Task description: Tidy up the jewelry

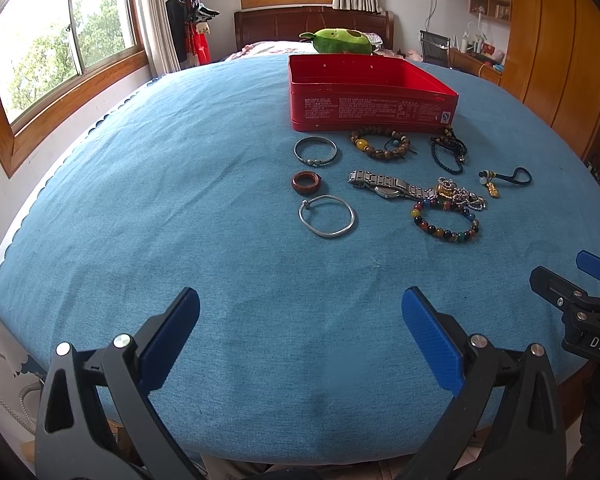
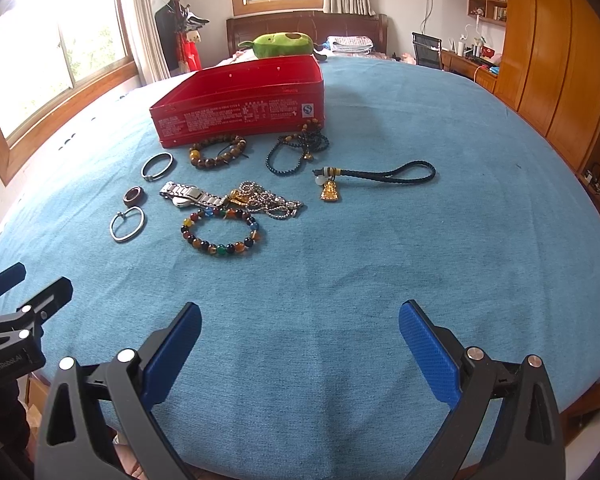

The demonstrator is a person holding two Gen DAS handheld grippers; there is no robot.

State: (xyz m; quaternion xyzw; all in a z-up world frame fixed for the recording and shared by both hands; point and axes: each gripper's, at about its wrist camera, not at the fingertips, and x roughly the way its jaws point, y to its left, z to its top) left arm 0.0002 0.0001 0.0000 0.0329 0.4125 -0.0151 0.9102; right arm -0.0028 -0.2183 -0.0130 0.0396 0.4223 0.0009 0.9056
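An open red tin box (image 1: 372, 110) (image 2: 240, 116) stands on the blue cloth. In front of it lie a brown bead bracelet (image 1: 380, 144) (image 2: 217, 151), dark bead strings (image 1: 449, 148) (image 2: 296, 150), two silver bangles (image 1: 315, 151) (image 1: 327, 216) (image 2: 127, 224), a brown ring (image 1: 306, 182) (image 2: 134, 196), a steel watch (image 1: 384, 186) (image 2: 190, 196), a chain pile (image 1: 460, 194) (image 2: 268, 200), a multicolour bead bracelet (image 1: 446, 220) (image 2: 220, 232) and a gold charm on a dark cord (image 1: 504, 180) (image 2: 374, 176). My left gripper (image 1: 300, 320) and right gripper (image 2: 300, 332) are open and empty, near the front edge.
The blue cloth (image 1: 180, 200) covers a round-looking table. A green plush toy (image 1: 342, 42) lies on the bed behind the box. Windows are on the left, wooden wardrobes (image 2: 560, 60) on the right. The right gripper shows at the left wrist view's right edge (image 1: 580, 308).
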